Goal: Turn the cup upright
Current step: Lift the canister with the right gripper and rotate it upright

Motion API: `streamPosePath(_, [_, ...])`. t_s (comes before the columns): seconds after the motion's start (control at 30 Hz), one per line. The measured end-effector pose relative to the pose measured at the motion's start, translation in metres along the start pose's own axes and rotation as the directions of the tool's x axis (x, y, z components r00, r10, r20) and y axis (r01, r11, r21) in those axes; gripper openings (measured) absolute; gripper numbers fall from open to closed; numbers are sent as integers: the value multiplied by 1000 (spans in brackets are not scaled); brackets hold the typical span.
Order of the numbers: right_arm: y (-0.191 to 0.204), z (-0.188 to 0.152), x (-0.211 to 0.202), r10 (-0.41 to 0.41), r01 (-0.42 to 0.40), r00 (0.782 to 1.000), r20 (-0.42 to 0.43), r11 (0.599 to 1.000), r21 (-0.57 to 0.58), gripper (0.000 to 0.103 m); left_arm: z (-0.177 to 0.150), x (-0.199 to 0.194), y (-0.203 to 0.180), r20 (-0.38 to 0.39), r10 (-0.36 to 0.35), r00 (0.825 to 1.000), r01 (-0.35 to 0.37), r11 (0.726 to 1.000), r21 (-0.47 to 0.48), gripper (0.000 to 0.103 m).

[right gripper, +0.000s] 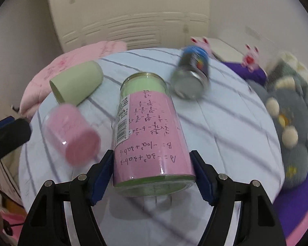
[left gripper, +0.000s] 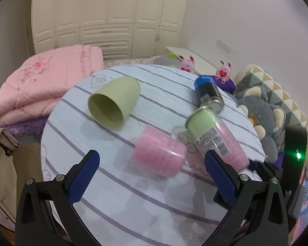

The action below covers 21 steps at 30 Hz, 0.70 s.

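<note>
A clear tall cup lined with pink and green paper (right gripper: pixel 152 135) is held tilted above the round table by my right gripper (right gripper: pixel 153 176), whose jaws are shut on its lower part; it also shows in the left wrist view (left gripper: pixel 213 135). A pink cup (left gripper: pixel 160 152) lies on its side in front of my left gripper (left gripper: pixel 152 176), which is open and empty above the table. The pink cup also shows in the right wrist view (right gripper: pixel 76 135). A light green cup (left gripper: pixel 115 102) lies on its side farther back.
A black can with a blue end (left gripper: pixel 209 92) lies on the striped tablecloth (left gripper: pixel 133 205) at the back right. A pink quilt (left gripper: pixel 45 84) lies left of the table. Plush toys (left gripper: pixel 258 110) and cushions are at the right. A wardrobe (left gripper: pixel 104 16) stands behind.
</note>
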State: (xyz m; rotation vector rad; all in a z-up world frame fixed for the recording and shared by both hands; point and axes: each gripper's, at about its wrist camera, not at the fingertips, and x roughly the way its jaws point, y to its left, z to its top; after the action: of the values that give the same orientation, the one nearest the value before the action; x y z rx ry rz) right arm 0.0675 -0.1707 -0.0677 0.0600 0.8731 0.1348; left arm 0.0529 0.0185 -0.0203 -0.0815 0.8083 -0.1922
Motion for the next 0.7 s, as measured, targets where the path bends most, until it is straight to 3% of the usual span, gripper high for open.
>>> streamPosePath(0.17, [-9, -25, -16, 4, -6, 1000, 18, 995, 98, 74, -9, -3, -15, -23, 7, 1000, -6, 1000, 16, 103])
streamPosePath(0.37, [-11, -31, -21, 48, -52, 998, 32, 987, 150, 74, -11, -5, -25, -38, 27, 999, -27, 1000, 14, 103])
streamPosePath(0.7, [-7, -41, -30, 95, -98, 995, 32, 990, 98, 81, -6, 0, -45, -54, 57, 997, -56, 998, 17, 103])
